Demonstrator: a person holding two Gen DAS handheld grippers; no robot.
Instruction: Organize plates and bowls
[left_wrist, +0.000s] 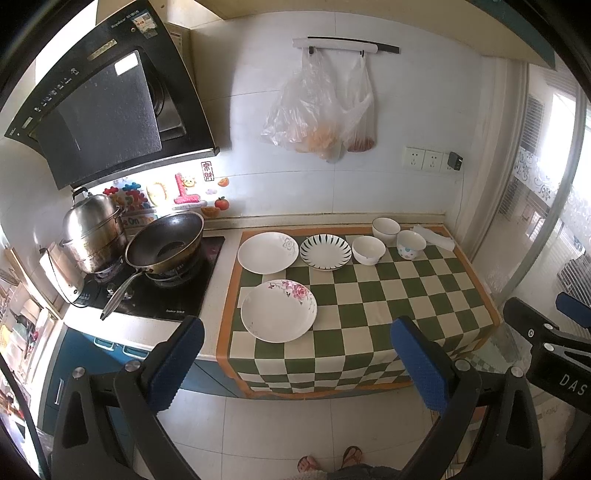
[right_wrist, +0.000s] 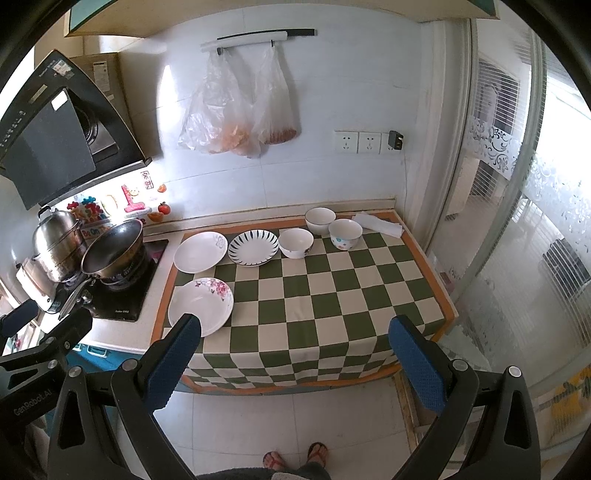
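Note:
On the green-and-white checked cloth (left_wrist: 388, 295) (right_wrist: 332, 295) lie a pink-flowered plate (left_wrist: 279, 311) (right_wrist: 201, 306) at the front left, and along the back a white plate (left_wrist: 267, 252) (right_wrist: 200, 252), a black-striped plate (left_wrist: 325, 252) (right_wrist: 253, 247), a white bowl (left_wrist: 368, 250) (right_wrist: 296, 242), another white bowl (left_wrist: 386, 228) (right_wrist: 320, 220) and a dotted bowl (left_wrist: 410, 246) (right_wrist: 345, 234). My left gripper (left_wrist: 295, 365) and right gripper (right_wrist: 293, 365) are both open and empty, held above the floor in front of the counter.
A wok (left_wrist: 164, 240) (right_wrist: 112, 251) and a steel steamer pot (left_wrist: 92, 236) (right_wrist: 57, 243) sit on the hob at the left under a range hood (left_wrist: 103, 103). Plastic bags (left_wrist: 321, 107) hang on the wall. Folded paper (left_wrist: 434, 236) lies at the back right. A glass door (right_wrist: 517, 221) stands to the right.

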